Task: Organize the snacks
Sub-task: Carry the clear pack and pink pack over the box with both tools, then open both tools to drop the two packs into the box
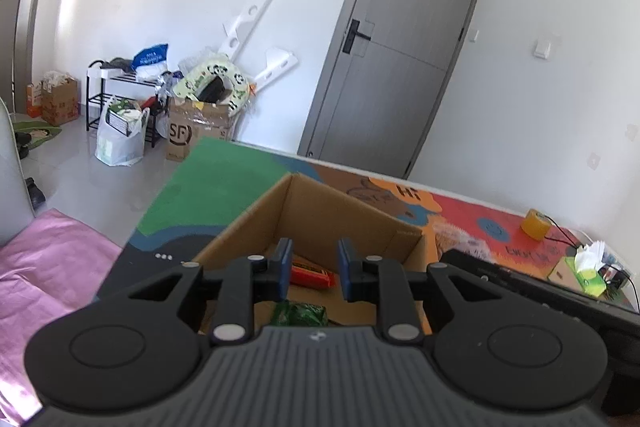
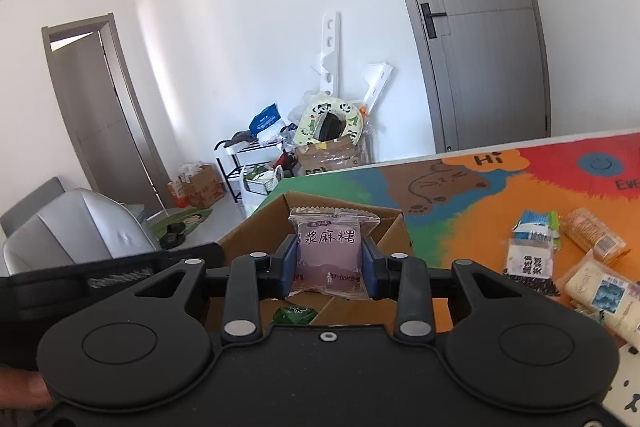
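Observation:
An open cardboard box [image 1: 320, 203] stands on the colourful table mat [image 1: 224, 183]. Inside it lie a red snack bar [image 1: 312, 273] and a green packet [image 1: 300, 313]. My left gripper [image 1: 315, 247] hovers over the box's near edge, jaws apart with nothing between them. In the right wrist view my right gripper [image 2: 329, 245] is shut on a pale purple snack packet [image 2: 330, 251], held upright above the same box [image 2: 256, 227]. The green packet [image 2: 294, 315] shows below it. Several loose snack packets [image 2: 530, 259] lie on the mat to the right.
A yellow tape roll [image 1: 534, 223], a green tissue box [image 1: 584, 267] and a black device [image 1: 520, 283] sit right of the box. Pink cloth [image 1: 40, 267] lies lower left. A grey chair [image 2: 80, 227] stands left of the table. Floor clutter lines the far wall.

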